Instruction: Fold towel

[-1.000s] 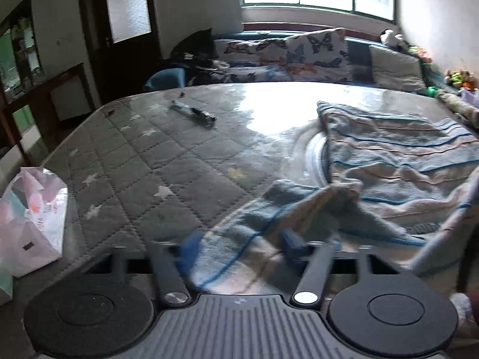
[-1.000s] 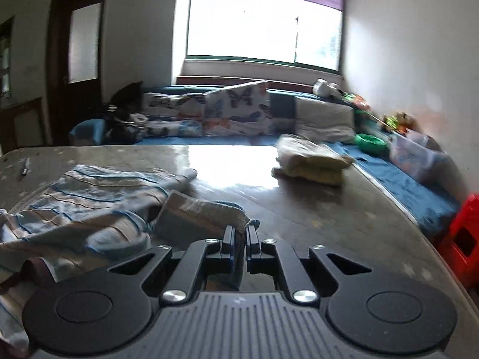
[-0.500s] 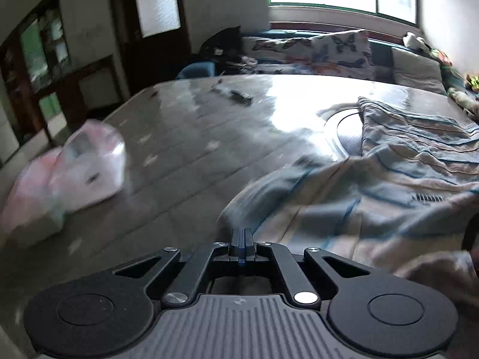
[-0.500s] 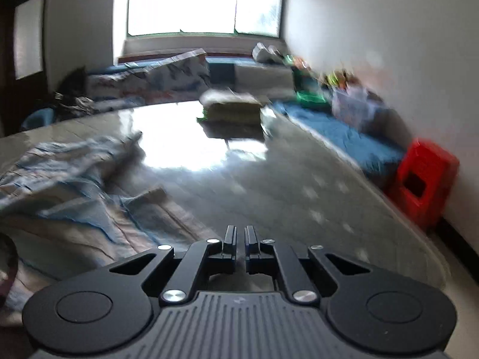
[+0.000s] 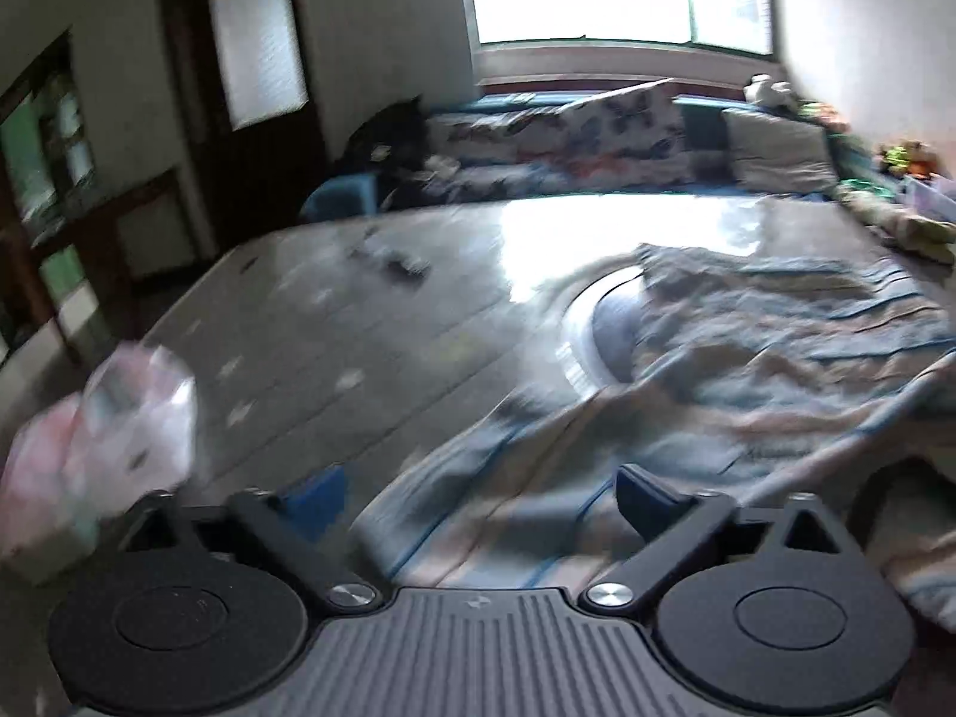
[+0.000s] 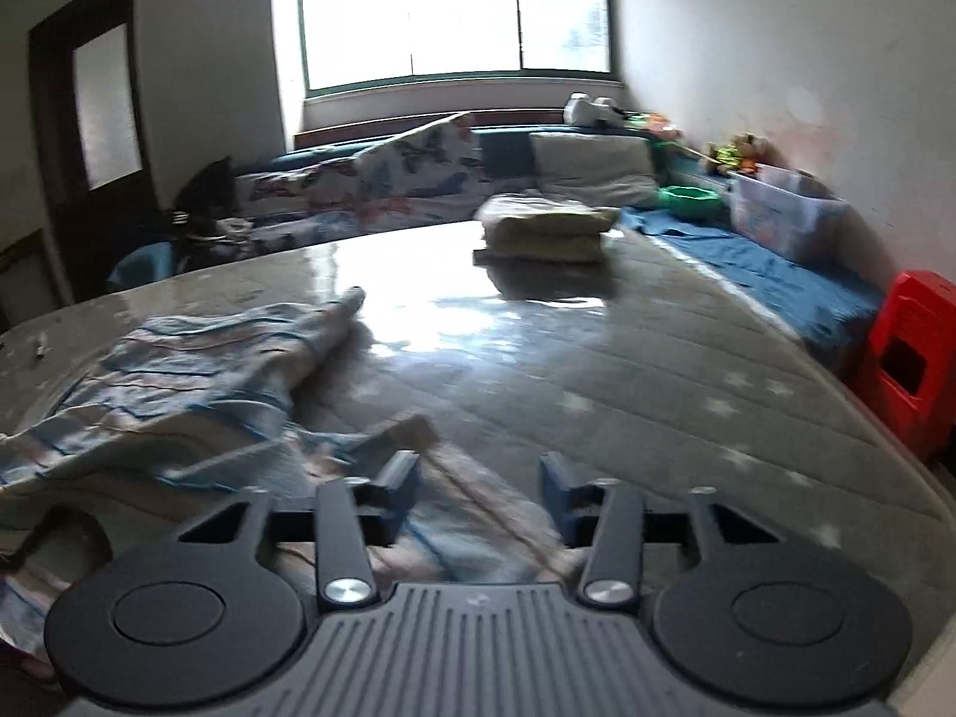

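The left gripper (image 5: 481, 493) is shown low over the near left part of the striped towel (image 5: 747, 370), its jaws spread wide with nothing pinched between them; towel cloth lies under the gap. The right gripper (image 6: 478, 472) is shown over the near right corner of the same towel (image 6: 197, 370), its jaws likewise spread apart and empty, with a loose corner of cloth lying between and below the blue fingertips (image 6: 403, 472).

The towel is spread rumpled and unfolded across the quilted table cover (image 6: 657, 370), which is grey with pale star marks and covered by a glossy sheet that reflects the window (image 6: 454, 12). In the left wrist view much is blurred by motion. A pink and white plastic bag (image 5: 113, 424) is seen at the near left edge of the table, just beside the left finger of the left gripper. A small dark object (image 5: 406, 266), too blurred to identify, lies on the far left part of the table, well apart from the towel.

A stack of folded cloth (image 6: 547, 227) rests at the far right of the table, apart from the towel. Beyond the table a bench with butterfly-print cushions (image 6: 418, 173) runs under the window. A red plastic stool (image 6: 914, 358) stands on the floor at the right, and a dark door (image 6: 89, 119) is seen at the far left.
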A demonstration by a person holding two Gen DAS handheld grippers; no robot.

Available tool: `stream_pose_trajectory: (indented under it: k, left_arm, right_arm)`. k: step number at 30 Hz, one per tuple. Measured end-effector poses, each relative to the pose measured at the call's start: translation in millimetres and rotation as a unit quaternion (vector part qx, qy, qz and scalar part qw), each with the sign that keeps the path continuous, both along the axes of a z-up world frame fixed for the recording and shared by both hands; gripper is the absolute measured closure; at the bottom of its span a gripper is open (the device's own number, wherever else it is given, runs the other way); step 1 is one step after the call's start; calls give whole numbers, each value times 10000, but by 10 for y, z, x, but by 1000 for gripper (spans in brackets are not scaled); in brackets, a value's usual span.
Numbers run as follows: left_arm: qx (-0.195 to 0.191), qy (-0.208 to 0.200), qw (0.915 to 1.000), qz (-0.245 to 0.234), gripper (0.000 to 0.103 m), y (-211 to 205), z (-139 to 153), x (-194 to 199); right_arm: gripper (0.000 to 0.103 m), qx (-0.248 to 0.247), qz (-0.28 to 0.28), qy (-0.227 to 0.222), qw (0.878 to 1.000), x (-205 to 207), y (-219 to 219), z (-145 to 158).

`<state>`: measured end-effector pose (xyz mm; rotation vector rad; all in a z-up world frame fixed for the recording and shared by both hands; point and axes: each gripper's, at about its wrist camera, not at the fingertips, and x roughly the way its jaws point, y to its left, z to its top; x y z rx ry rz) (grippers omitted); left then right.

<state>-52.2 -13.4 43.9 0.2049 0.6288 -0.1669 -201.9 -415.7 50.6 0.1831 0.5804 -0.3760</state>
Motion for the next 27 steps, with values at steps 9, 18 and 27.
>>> stream_pose_trajectory:
  k: [9,18,27]
  left_arm:
    - [223,-274,9970,-688,0,-683,150,528]
    - [431,-37,9931,-1089,0,-1276,27,1309]
    - [776,346,9861,-1427,0,-1763,-321,1972]
  right_arm:
    - [27,72,503,135,9986,428,163,-101]
    - [10,186,787,351,9961,683,190,-243]
    - [2,427,778,451,9950,688,78,-347]
